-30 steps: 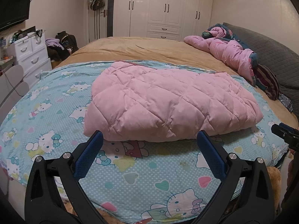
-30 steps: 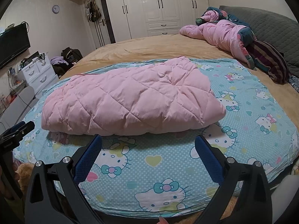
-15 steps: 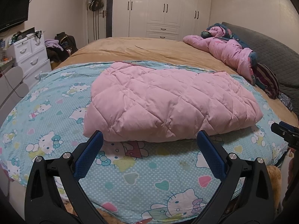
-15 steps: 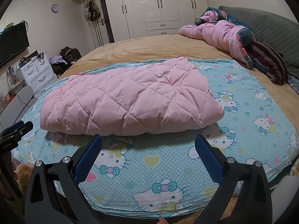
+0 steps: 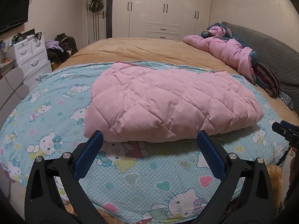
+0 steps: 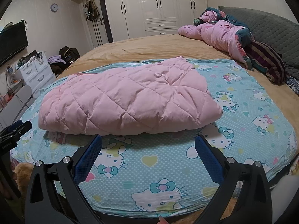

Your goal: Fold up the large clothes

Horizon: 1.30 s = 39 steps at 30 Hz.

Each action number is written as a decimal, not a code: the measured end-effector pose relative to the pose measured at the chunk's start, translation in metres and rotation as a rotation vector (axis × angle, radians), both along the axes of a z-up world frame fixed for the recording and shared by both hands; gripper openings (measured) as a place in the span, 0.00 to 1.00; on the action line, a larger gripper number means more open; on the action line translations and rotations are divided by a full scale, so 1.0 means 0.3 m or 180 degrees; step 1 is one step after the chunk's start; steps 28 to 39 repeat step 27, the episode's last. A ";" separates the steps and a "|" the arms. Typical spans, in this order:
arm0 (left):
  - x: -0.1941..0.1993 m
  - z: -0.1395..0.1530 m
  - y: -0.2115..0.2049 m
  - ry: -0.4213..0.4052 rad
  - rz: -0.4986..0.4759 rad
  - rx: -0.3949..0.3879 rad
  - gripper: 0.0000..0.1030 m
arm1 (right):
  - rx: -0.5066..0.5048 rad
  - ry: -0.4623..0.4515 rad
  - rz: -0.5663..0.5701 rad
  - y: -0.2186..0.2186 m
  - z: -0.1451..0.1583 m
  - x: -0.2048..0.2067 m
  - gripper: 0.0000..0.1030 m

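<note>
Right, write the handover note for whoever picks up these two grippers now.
Left gripper: open, empty, held short of the near edge of the pink quilted jacket.
Right gripper: open, empty, also short of that edge.
The jacket lies folded into a compact bundle on the Hello Kitty sheet, touching neither gripper.
Done: at least one fold, by the look of it.
Left: probably one more fold or a tidy-up; a second pink garment lies crumpled at the far end.
</note>
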<state>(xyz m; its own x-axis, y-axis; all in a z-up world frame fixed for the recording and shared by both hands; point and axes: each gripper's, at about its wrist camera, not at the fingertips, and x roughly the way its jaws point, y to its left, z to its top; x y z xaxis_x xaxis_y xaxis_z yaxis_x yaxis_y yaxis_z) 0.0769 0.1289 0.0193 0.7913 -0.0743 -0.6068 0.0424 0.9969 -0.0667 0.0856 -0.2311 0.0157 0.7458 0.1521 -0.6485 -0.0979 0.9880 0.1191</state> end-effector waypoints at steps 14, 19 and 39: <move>-0.001 -0.029 0.000 0.0102 -0.0096 -0.0006 0.91 | -0.0043 0.0031 -0.0043 -0.009 -0.014 -0.006 0.96; -0.007 -0.036 0.030 0.0108 -0.0038 0.0025 0.91 | 0.0026 0.0058 -0.0187 -0.070 -0.035 -0.021 0.96; 0.136 -0.047 0.518 0.0328 0.0785 -0.0133 0.91 | -0.0037 0.0391 -0.2100 -0.733 -0.238 -0.192 0.96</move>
